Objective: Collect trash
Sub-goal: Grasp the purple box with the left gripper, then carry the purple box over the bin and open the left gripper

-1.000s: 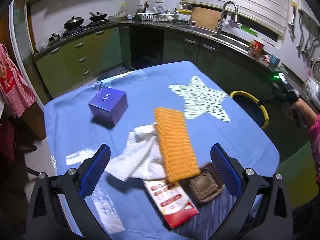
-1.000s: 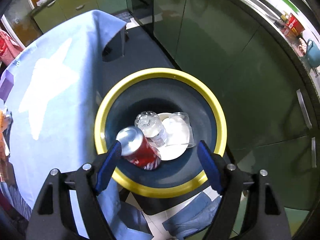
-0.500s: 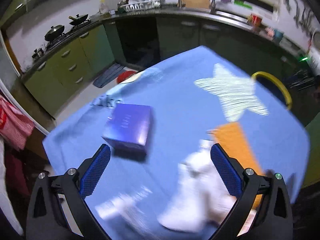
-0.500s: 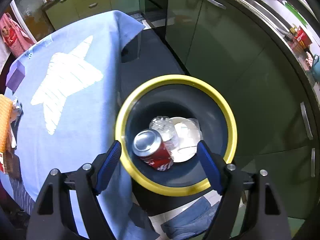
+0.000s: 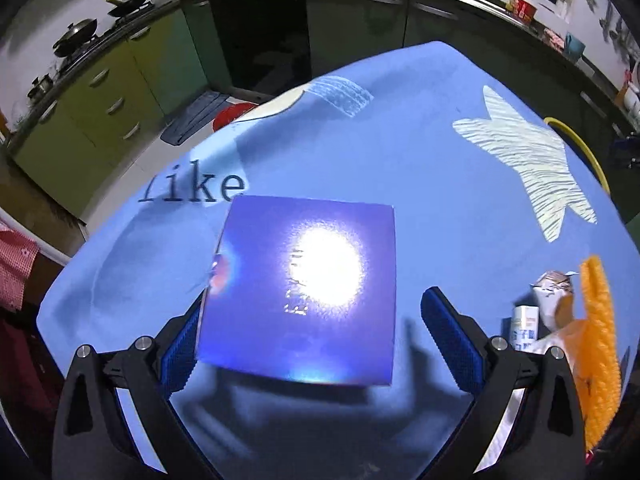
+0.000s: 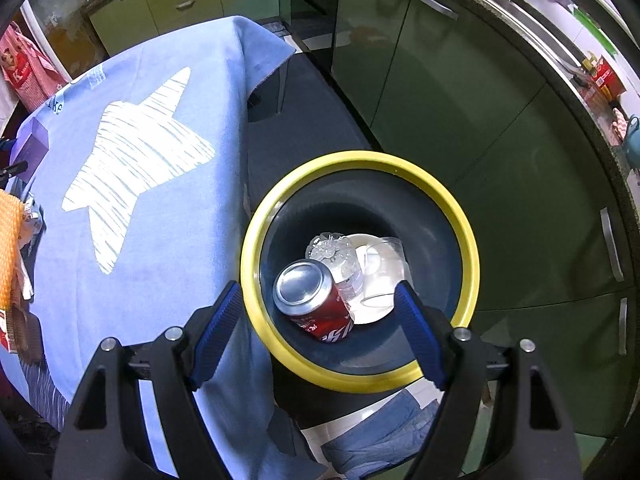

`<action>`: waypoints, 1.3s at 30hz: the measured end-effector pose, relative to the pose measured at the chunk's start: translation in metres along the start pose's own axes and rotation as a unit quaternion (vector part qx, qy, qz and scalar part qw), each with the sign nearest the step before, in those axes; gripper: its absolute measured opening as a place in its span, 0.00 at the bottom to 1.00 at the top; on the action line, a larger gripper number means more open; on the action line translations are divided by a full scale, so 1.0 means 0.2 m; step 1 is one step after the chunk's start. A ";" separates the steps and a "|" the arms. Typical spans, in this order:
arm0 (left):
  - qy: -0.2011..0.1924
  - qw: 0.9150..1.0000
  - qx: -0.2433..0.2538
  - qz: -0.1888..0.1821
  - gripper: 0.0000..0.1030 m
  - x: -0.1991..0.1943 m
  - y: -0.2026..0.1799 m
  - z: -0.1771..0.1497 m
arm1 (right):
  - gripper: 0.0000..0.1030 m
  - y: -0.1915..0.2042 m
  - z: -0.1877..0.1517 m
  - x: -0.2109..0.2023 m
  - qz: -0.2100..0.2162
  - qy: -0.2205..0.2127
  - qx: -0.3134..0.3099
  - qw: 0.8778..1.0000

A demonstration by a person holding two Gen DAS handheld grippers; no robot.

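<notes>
In the left wrist view a glossy purple box [image 5: 300, 292] lies on the blue tablecloth [image 5: 400, 152], right between the open fingers of my left gripper [image 5: 316, 340]; the left finger is close against its side, the right one stands apart. An orange cloth [image 5: 600, 344] and crumpled wrappers [image 5: 552, 300] lie at the right. In the right wrist view my right gripper [image 6: 320, 328] is open and empty above the yellow-rimmed bin [image 6: 468, 248], which holds a red can [image 6: 316, 308], a clear bottle [image 6: 340, 256] and a plastic cup [image 6: 384, 272].
Green kitchen cabinets [image 6: 460, 120] stand behind the bin. The table's edge [image 6: 244, 152] hangs next to the bin. The purple box [image 6: 30, 148] and orange cloth [image 6: 8, 248] show far left in the right wrist view. A blue mat [image 6: 380, 436] lies on the floor.
My left gripper has swung left from the orange cloth and towel and come down over the purple box. My right gripper has risen and drawn back from the bin; the can lies inside.
</notes>
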State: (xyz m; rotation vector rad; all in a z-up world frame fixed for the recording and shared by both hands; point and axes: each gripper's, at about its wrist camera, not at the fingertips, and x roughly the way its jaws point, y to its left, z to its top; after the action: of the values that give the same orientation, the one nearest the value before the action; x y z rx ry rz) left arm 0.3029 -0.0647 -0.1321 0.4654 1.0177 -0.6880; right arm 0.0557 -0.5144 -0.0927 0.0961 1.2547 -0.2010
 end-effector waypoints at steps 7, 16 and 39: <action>0.007 1.000 -0.024 -0.007 0.74 0.05 -0.01 0.00 | 0.72 0.04 0.01 0.04 0.005 0.003 -0.008 1.000; -0.017 0.999 -0.024 0.015 0.74 -0.09 -0.08 -0.01 | 0.72 0.06 -0.01 0.03 0.009 0.000 -0.011 1.000; -0.055 0.975 0.166 -0.139 0.74 -0.52 -1.50 0.55 | 0.72 -0.40 -0.34 -0.13 -0.004 -0.035 0.081 0.996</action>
State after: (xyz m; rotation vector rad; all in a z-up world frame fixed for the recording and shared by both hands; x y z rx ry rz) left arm 0.1212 -0.3151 -0.0013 0.5739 0.8734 -1.1323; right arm -0.0315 -0.5786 -0.0850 0.2232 1.1684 -0.3101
